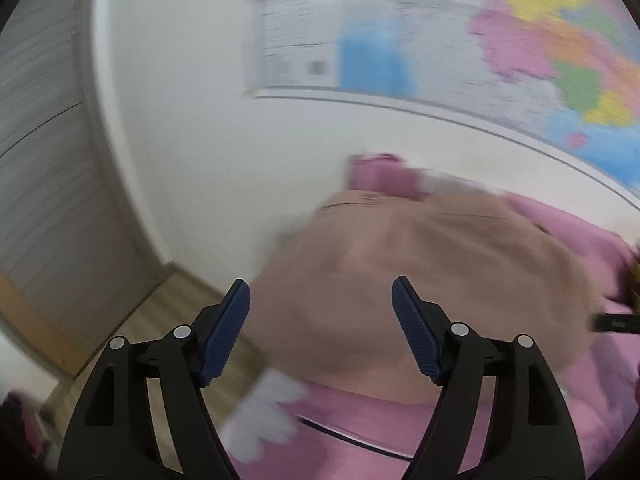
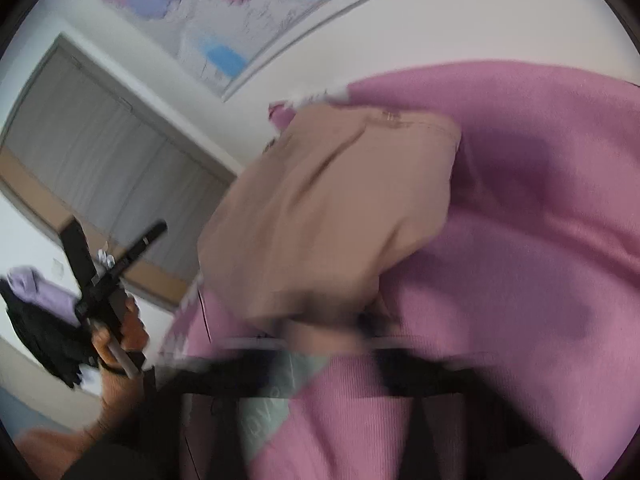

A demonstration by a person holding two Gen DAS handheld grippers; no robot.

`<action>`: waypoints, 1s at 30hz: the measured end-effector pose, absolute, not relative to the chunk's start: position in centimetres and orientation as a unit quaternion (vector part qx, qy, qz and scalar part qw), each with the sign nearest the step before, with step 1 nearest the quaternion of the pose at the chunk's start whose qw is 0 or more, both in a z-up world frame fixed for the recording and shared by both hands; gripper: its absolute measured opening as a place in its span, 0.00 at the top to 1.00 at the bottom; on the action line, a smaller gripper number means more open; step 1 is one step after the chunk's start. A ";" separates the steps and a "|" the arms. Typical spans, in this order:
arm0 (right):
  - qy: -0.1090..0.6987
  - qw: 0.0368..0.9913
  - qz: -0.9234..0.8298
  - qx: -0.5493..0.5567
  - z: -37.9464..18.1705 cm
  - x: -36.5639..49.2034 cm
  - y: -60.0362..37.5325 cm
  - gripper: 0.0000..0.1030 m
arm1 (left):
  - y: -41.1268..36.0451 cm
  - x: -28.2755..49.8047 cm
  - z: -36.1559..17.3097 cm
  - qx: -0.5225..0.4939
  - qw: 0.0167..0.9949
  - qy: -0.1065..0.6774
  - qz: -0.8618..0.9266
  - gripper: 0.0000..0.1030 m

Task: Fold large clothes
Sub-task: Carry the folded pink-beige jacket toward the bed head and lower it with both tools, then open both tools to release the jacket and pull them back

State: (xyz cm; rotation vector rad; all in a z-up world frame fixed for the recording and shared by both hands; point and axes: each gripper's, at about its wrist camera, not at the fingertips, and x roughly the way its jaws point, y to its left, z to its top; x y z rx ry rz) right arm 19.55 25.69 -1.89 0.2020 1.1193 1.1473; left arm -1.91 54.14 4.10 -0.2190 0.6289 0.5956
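Observation:
A tan garment point(image 1: 420, 260) lies bunched on a pink bed cover point(image 1: 580, 380). My left gripper point(image 1: 320, 284) hangs above its near left part, jaws wide open and nothing between the blue pads point(image 1: 224, 332). In the right wrist view the tan garment point(image 2: 332, 208) rises in a hump over the pink cover point(image 2: 540, 240), and its near edge runs into my right gripper point(image 2: 332, 328), which is badly blurred and seems shut on that edge. A hand point(image 2: 120, 332) holds the left gripper point(image 2: 116, 228) at the far left.
A coloured wall map point(image 1: 520, 40) hangs behind the bed. A grey sliding door point(image 1: 40, 160) and wooden floor point(image 1: 168, 312) lie to the left. Purple and black clothes point(image 2: 36, 292) are piled at the left edge. White trim point(image 1: 264, 412) edges the cover.

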 end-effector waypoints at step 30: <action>0.376 0.804 0.453 -0.083 1.8 13.6 30.1 0.53 | 46.8 2.8 -0.9 -0.121 0.898 0.361 0.220 0.22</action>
